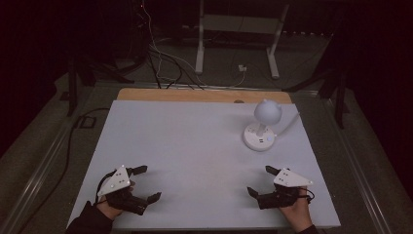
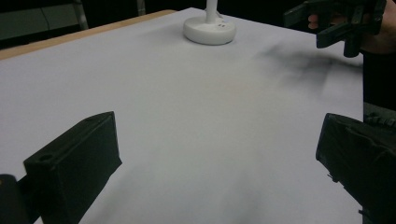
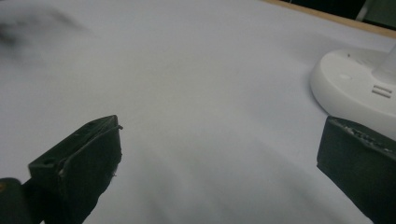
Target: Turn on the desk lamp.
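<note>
A small white desk lamp [image 1: 263,124] with a round head stands on a round base at the right back of the white table top [image 1: 195,146]. Its base shows in the left gripper view [image 2: 208,31] and in the right gripper view [image 3: 355,91]. My left gripper [image 1: 146,183] rests near the front left edge, open, with bare table between its jaws [image 2: 219,154]. My right gripper [image 1: 262,181] sits near the front right edge, also open and holding nothing [image 3: 219,154]. The right gripper also appears far off in the left gripper view [image 2: 336,21].
A white cable [image 1: 288,124] runs from the lamp off the right side. A wooden strip [image 1: 204,95] borders the table's back edge. Beyond it are a white frame stand [image 1: 238,39] and loose cables [image 1: 165,63] on the dark floor.
</note>
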`<state>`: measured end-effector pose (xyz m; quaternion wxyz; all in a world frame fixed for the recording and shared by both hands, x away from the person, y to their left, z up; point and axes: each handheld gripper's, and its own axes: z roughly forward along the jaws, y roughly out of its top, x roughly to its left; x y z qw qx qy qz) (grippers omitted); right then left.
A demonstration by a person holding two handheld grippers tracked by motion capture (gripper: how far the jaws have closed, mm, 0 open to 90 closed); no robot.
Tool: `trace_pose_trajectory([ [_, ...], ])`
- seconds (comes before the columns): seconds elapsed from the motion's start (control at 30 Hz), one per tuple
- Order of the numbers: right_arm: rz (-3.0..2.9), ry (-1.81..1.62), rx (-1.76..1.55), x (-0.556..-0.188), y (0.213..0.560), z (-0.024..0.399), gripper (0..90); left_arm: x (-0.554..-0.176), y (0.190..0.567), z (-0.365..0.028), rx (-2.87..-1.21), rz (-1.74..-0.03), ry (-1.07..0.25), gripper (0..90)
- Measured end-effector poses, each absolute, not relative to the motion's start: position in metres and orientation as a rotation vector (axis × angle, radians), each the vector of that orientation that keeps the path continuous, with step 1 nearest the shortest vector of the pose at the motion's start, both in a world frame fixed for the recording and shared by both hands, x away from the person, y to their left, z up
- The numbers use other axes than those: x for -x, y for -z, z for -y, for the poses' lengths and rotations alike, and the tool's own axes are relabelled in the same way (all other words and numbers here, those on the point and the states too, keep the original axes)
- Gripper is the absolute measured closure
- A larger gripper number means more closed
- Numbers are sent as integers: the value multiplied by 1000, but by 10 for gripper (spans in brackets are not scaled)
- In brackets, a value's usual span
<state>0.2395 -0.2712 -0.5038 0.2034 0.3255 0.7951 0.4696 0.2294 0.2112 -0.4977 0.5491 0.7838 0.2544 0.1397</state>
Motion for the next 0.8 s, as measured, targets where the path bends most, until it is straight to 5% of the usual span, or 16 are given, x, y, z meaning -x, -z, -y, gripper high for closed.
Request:
trace_pose_trajectory([
  [0.8, -2294, -1298, -854, -237, 502, 263, 0, -227, 497, -211, -1850, -591, -322, 1],
])
